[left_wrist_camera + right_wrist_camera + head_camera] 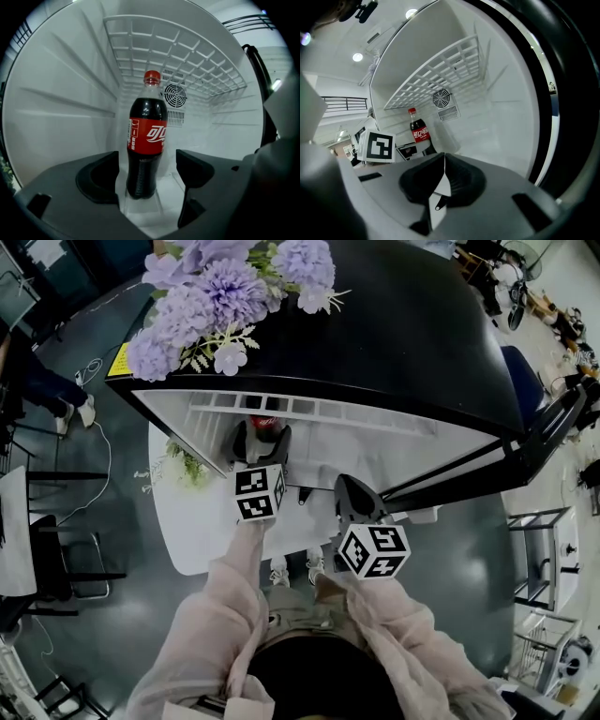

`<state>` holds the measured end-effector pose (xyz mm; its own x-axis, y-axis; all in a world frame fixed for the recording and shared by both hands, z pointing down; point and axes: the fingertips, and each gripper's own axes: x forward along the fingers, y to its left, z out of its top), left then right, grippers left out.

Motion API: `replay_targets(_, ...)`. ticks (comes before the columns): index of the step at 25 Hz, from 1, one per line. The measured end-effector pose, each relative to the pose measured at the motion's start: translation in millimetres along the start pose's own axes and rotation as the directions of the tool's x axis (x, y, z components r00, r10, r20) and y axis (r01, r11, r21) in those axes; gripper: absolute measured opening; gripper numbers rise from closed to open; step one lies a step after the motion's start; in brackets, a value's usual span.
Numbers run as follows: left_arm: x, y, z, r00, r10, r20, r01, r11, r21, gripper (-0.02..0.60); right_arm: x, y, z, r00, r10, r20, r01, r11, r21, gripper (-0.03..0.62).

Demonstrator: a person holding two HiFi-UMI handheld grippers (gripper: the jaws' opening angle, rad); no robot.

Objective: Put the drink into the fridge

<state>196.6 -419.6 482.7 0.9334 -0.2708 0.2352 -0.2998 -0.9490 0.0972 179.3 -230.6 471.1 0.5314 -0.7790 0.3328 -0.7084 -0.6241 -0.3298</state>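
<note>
A cola bottle (146, 140) with a red cap and red label stands upright on the white floor of the open fridge (412, 343). My left gripper (146, 171) is open, its jaws either side of the bottle's lower half with a gap on each side. In the head view the left gripper (261, 439) reaches into the fridge, and the bottle's cap (263, 424) shows just past it. My right gripper (443, 161) is shut on nothing and hangs at the fridge opening (352, 498), to the right of the bottle (418, 127).
A white wire shelf (187, 61) spans the fridge above the bottle, with a round fan vent (175, 95) on the back wall. Purple flowers (225, 287) sit on the fridge's black top. The black door frame (544, 437) juts out at the right.
</note>
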Motion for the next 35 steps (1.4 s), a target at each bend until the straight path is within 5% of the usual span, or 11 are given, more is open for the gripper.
replay_targets(12, -35, 3, -5, 1.0, -0.007, -0.02, 0.007, 1.0, -0.006, 0.367, -6, 10, -8, 1.0, 0.026, -0.016, -0.026, 1.0, -0.013, 0.012)
replay_targets(16, -49, 7, -3, 1.0, -0.004, -0.021, 0.004, 1.0, 0.007, 0.261, -3, 14, -11, 0.999, 0.03, -0.024, -0.031, 0.999, -0.008, 0.012)
replay_targets(25, -80, 4, -3, 0.997, -0.06, -0.047, 0.06, 0.998, 0.002, 0.164, 12, 29, -13, 0.997, 0.065, -0.042, -0.066, 0.997, -0.025, 0.013)
replay_targets(35, -122, 37, 13, 1.0, 0.031, -0.002, -0.031, 0.998, -0.051, 0.052, 21, 35, -11, 0.994, 0.09, -0.062, -0.092, 0.995, -0.031, 0.012)
